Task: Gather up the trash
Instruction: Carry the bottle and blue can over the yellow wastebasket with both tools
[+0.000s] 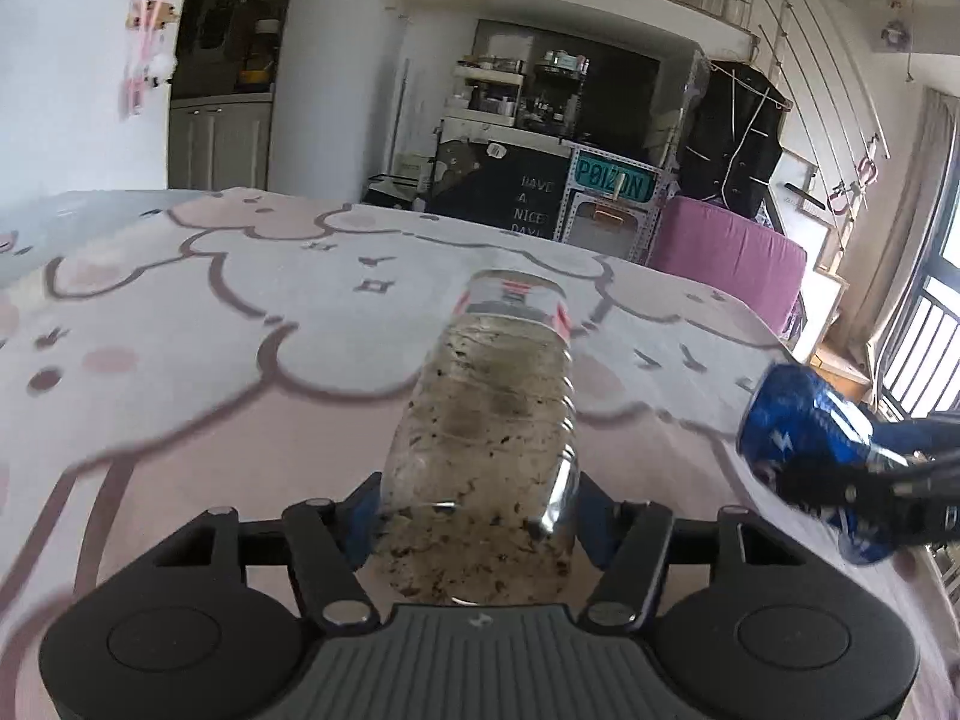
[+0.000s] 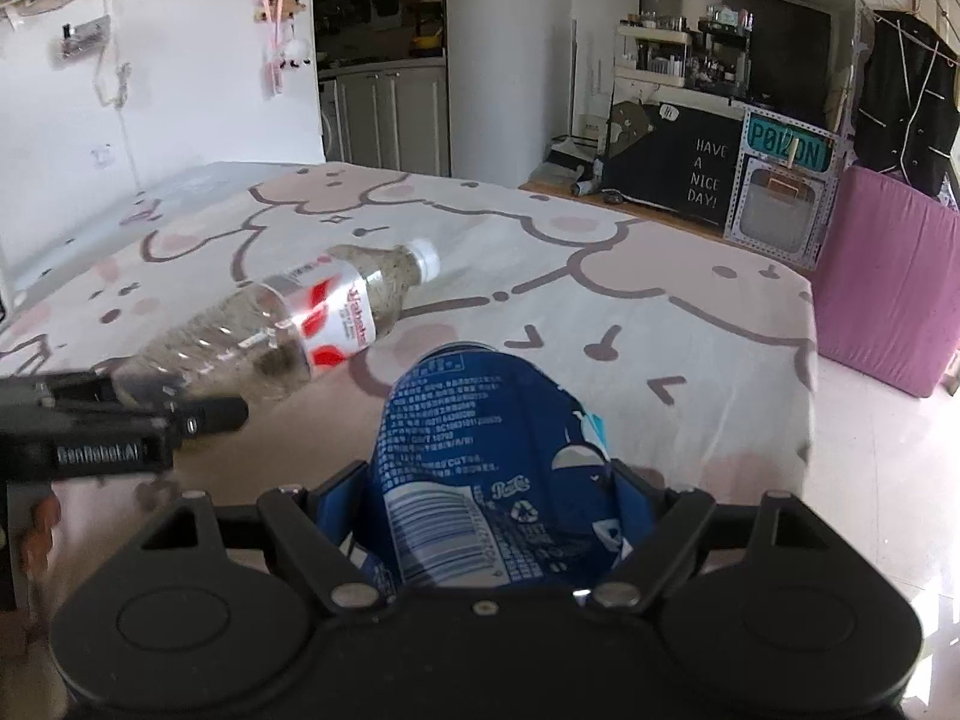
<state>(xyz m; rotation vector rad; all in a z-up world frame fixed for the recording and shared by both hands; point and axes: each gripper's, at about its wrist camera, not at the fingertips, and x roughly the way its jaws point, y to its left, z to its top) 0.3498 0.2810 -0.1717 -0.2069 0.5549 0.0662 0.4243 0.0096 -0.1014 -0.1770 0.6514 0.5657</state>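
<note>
My left gripper is shut on the base of a clear plastic bottle with dirty dark specks inside and a red-and-white label, held above the bed. The bottle with its white cap also shows in the right wrist view, with the left gripper at its base. My right gripper is shut on a dented blue Pepsi can. In the left wrist view the can and the right gripper show at the right edge.
A bed with a pink and white cartoon sheet lies under both grippers. A pink block stands beyond the bed's right corner. A black cabinet reading "Have a nice day" and shelves stand behind it. Pale floor lies at the right.
</note>
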